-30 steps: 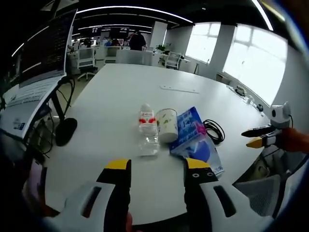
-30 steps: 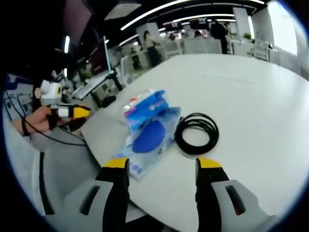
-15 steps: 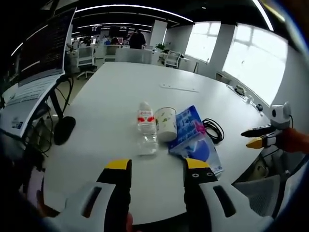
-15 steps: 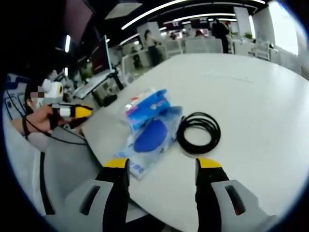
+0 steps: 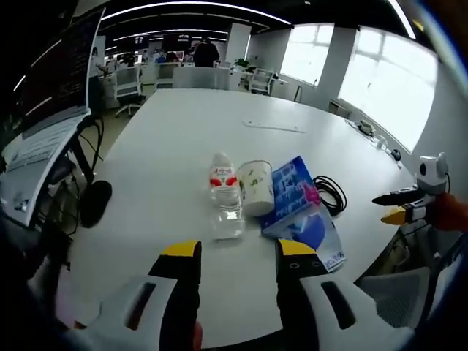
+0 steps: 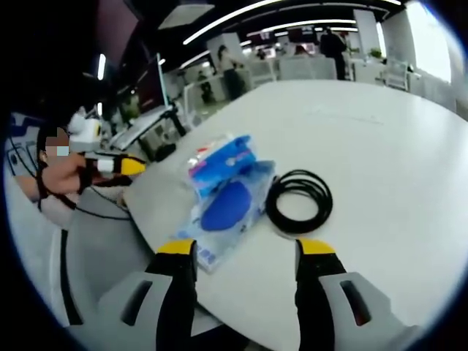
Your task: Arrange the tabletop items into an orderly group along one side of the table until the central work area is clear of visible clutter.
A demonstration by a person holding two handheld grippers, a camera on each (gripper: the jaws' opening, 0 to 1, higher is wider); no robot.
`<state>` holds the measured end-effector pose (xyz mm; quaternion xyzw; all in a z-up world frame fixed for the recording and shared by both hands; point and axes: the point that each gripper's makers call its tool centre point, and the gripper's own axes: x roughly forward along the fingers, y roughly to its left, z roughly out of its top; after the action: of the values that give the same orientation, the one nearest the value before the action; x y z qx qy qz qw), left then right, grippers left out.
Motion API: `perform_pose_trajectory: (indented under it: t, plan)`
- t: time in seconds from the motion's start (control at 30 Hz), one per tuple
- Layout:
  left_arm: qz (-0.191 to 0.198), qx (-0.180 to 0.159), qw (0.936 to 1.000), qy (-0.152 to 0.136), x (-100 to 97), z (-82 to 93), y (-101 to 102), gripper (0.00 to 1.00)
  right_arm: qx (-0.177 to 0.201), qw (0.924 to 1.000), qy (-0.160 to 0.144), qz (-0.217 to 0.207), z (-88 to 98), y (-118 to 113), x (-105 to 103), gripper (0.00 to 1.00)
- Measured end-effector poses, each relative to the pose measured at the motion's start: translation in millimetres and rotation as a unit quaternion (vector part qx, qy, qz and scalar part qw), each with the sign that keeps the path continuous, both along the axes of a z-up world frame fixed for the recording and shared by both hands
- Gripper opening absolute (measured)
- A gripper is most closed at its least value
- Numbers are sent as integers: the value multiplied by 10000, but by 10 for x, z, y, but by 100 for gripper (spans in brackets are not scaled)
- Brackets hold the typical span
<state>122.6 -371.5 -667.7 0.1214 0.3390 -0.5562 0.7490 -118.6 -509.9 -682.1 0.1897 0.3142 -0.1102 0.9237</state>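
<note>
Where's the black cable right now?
The coiled cable lies flat on the white table, just right of the blue packet in the right gripper view, ahead of the open right gripper.

Clear plastic bottle (image 5: pixel 226 197), seemingly paper cup (image 5: pixel 256 186), matt white table (image 5: pixel 175 139)

table (image 5: pixel 183 139) white | bottle (image 5: pixel 224 191) clear, red label | packet (image 6: pixel 223 201) blue | cable (image 6: pixel 297 201) black

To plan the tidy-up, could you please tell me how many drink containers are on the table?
2: a clear plastic water bottle with a red label and, close beside it, a white paper cup. Others may be hidden behind the blue packages.
</note>
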Motion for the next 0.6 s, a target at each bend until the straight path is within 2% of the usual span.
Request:
perform_pose_trajectory:
  t: [0.6]
  plan:
    - [-170,36,9998,-64,79,9,-206,40,81,9998,36,-195,-83,-86,-118,51]
